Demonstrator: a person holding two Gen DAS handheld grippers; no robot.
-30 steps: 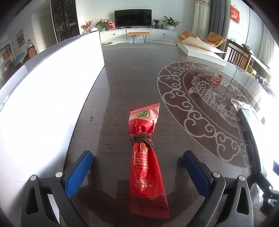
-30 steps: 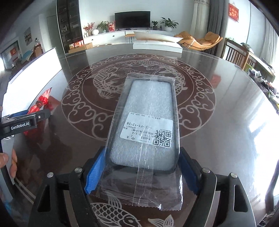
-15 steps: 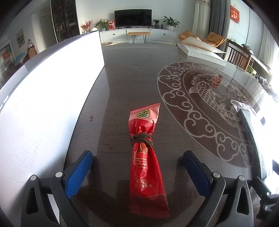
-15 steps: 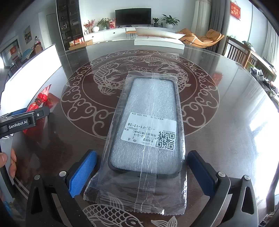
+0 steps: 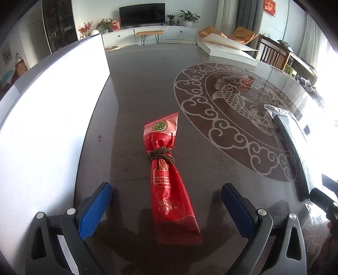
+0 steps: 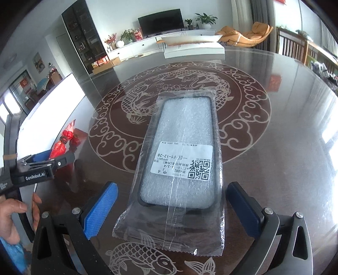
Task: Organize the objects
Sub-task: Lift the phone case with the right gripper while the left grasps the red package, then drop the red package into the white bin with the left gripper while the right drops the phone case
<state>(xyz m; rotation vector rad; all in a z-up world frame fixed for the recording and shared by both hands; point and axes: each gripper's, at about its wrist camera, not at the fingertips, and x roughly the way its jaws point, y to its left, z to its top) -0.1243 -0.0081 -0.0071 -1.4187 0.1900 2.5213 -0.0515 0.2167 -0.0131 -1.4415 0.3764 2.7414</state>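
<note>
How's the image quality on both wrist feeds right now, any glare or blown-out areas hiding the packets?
Left wrist view: the white box is blown out, and window glare washes the right edge over the bagged phone case; the red packet is sharp. Right wrist view: the glossy table reflects the window at right, but the case label stays readable. Both views bend at the edges.

Dark glossy table (image 6: 274, 169) with a pale fish-and-cloud medallion (image 6: 118, 135) inlaid, tall white panel (image 5: 52, 118) standing along its left edge. Flat white box (image 6: 194, 47) sits at the table's far side, orange lounge chair (image 6: 249, 35) and wooden chair (image 5: 272, 55) beyond it. Back wall: black TV (image 6: 161, 22) on a long white cabinet (image 5: 147, 36), potted plants (image 6: 206, 20), red flowers (image 5: 85, 28), dark glass-door shelf (image 6: 84, 40) on the left.
</note>
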